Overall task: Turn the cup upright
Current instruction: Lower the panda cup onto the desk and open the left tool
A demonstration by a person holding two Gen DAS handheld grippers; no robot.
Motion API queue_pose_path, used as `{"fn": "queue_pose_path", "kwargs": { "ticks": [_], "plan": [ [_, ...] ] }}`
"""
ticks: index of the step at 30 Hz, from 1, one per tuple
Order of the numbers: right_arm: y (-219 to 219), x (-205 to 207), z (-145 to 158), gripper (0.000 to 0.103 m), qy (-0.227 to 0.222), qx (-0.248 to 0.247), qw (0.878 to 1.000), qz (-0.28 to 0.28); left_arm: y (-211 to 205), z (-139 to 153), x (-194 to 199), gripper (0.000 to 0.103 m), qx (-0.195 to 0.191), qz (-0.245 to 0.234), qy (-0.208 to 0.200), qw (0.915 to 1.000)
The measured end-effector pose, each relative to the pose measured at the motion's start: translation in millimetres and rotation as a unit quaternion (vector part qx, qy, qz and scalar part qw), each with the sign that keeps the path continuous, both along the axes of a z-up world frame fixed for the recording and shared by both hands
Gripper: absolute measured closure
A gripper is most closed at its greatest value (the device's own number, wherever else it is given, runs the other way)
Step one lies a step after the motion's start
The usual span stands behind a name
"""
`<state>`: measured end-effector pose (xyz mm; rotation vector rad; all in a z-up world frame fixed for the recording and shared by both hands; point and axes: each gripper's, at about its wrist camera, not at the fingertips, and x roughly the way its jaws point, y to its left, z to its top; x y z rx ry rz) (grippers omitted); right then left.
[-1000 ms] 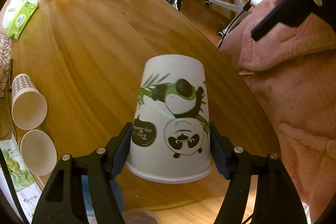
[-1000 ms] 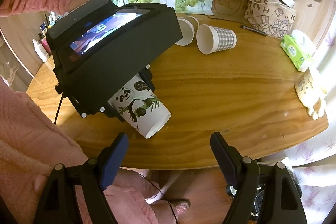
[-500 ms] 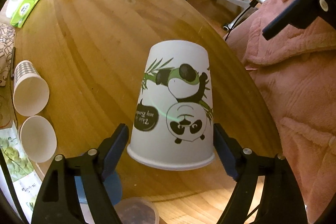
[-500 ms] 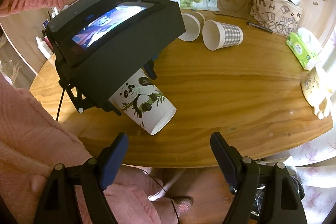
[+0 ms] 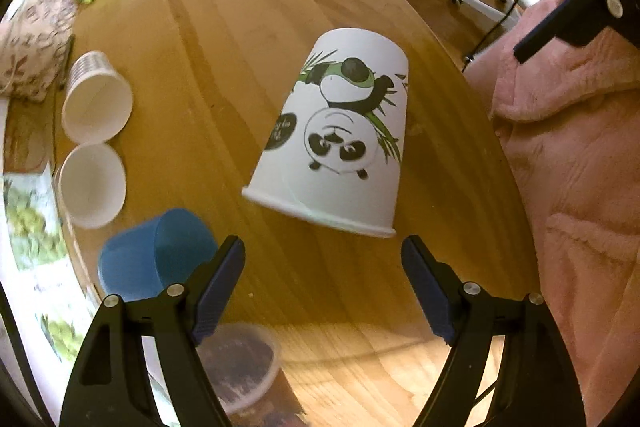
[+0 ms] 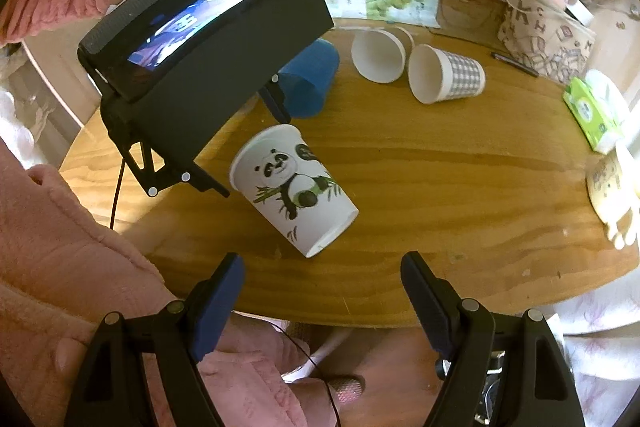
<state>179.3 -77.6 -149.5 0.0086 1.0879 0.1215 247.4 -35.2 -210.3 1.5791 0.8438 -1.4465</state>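
A white paper cup with a panda print (image 5: 340,135) stands upright on the wooden table (image 5: 208,39), near its front edge; it also shows in the right wrist view (image 6: 294,191). My left gripper (image 5: 323,267) is open and empty, drawn back a short way from the cup's rim. My right gripper (image 6: 322,287) is open and empty, in front of the table edge, short of the cup.
A blue cup (image 5: 156,255) lies on its side left of the left gripper. Two paper cups (image 5: 94,103) (image 5: 90,185) lie on their sides further left. A clear lidded tub (image 5: 240,367) sits below the left gripper. A green tissue pack (image 6: 592,111) and a mug (image 6: 612,187) are at the table's right.
My left gripper opened, let go of the panda cup and pulled back. The cup now stands free on the table. My right gripper has stayed open.
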Motion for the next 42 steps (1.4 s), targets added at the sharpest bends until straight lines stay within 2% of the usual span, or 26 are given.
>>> {"fn": "queue_pose_path", "kwargs": {
  "ticks": [7,12,16,19,22,25,28,32,35,38,41,42],
  "plan": [
    [7,5,-1,0.022,-0.018,0.004,0.999,0.034,20,8,-4,0.020,-0.019,0.079,-0.015,0.9966],
    [7,9,-2,0.022,-0.033,0.007,0.998,0.056,30,22,0,0.020,-0.038,0.159,-0.019,0.9863],
    [6,14,-3,0.022,-0.041,0.015,0.996,0.074,44,30,6,0.020,-0.056,0.235,-0.020,0.9702],
    [6,14,-1,0.022,-0.049,0.016,0.995,0.089,46,34,5,0.020,-0.074,0.301,-0.029,0.9502],
    [5,13,1,0.022,-0.054,0.022,0.993,0.103,50,39,1,0.020,-0.096,0.369,-0.032,0.9239],
    [2,13,4,0.022,-0.061,0.024,0.991,0.120,58,42,-4,0.020,-0.115,0.432,-0.025,0.8941],
    [-1,13,6,0.022,-0.066,0.025,0.988,0.138,62,43,-8,0.020,-0.131,0.486,-0.037,0.8630],
    [-5,12,7,0.022,-0.071,0.029,0.984,0.158,69,49,-13,0.020,-0.158,0.563,-0.038,0.8106],
    [-6,9,7,0.022,-0.075,0.033,0.982,0.170,78,56,-20,0.020,-0.187,0.622,-0.038,0.7594],
    [-7,6,8,0.022,-0.082,0.038,0.980,0.179,86,61,-28,0.020,-0.213,0.659,-0.036,0.7203],
    [-8,2,8,0.022,-0.089,0.039,0.978,0.187,88,67,-36,0.020,-0.234,0.696,-0.047,0.6776],
    [-8,1,8,0.022,-0.091,0.039,0.977,0.189,89,69,-40,0.020,-0.241,0.712,-0.048,0.6581]
  ]
}}
